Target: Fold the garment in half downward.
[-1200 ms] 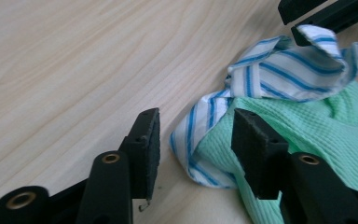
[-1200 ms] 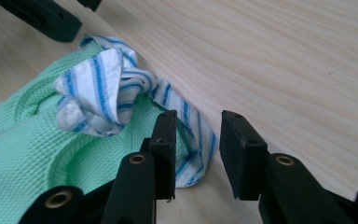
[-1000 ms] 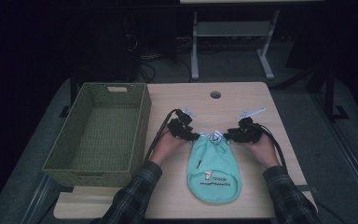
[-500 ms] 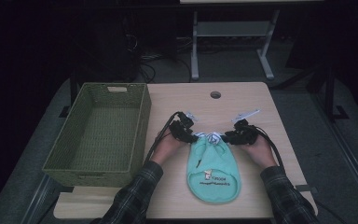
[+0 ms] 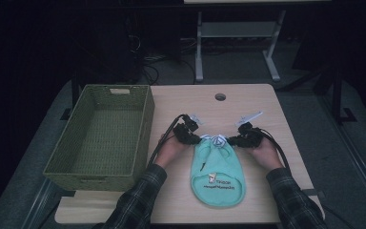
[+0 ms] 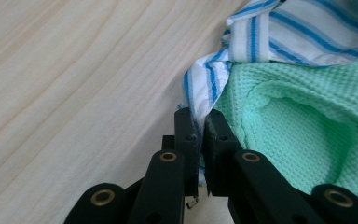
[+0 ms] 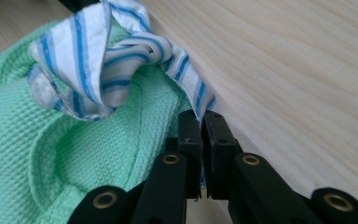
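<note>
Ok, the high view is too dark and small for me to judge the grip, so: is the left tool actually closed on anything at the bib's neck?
Observer: Yes. In the left gripper view the left tool is shut on a blue-and-white striped tie at the edge of the green waffle-weave bib.
Operator: And the right tool?
Observer: The right tool is shut on the other tie end, right beside the green cloth.
Operator: Are the ties hanging free?
Observer: No. In the right gripper view they are looped into what looks like a knot resting on the bib.
</note>
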A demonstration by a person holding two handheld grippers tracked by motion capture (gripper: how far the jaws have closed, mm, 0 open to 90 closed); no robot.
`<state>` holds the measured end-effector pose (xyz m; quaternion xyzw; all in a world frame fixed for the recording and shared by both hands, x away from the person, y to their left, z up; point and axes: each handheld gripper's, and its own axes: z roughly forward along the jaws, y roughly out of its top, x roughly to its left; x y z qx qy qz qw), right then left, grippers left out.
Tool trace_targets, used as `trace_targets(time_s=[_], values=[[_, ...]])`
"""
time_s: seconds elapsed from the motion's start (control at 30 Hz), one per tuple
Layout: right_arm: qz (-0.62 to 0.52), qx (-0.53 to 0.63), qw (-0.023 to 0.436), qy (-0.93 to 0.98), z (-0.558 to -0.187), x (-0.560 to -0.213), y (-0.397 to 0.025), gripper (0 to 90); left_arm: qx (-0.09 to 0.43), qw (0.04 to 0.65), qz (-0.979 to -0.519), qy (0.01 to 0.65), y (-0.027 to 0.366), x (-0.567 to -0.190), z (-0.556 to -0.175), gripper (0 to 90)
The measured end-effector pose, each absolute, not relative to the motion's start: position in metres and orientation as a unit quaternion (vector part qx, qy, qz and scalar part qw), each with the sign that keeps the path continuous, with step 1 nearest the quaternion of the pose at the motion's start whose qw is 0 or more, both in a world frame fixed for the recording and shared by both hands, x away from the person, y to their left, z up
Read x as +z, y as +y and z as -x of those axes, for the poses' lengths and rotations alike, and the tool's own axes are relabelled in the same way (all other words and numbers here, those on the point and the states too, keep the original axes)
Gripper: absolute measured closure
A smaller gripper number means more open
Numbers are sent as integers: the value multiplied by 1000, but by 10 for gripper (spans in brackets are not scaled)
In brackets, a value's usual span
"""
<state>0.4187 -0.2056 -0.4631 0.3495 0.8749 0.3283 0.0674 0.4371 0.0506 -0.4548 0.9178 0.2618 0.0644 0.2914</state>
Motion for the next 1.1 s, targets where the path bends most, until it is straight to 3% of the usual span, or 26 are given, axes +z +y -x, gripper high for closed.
trace_targets(time_s=[0.3,1.1], values=[[-349,339,67,871,-418,-454,-211,872,88,314,-908,261,54,-441,-432,861],[-317,387,144,854,-402,-388,-222,869,153,395,-876,233,58,-377,-405,860]])
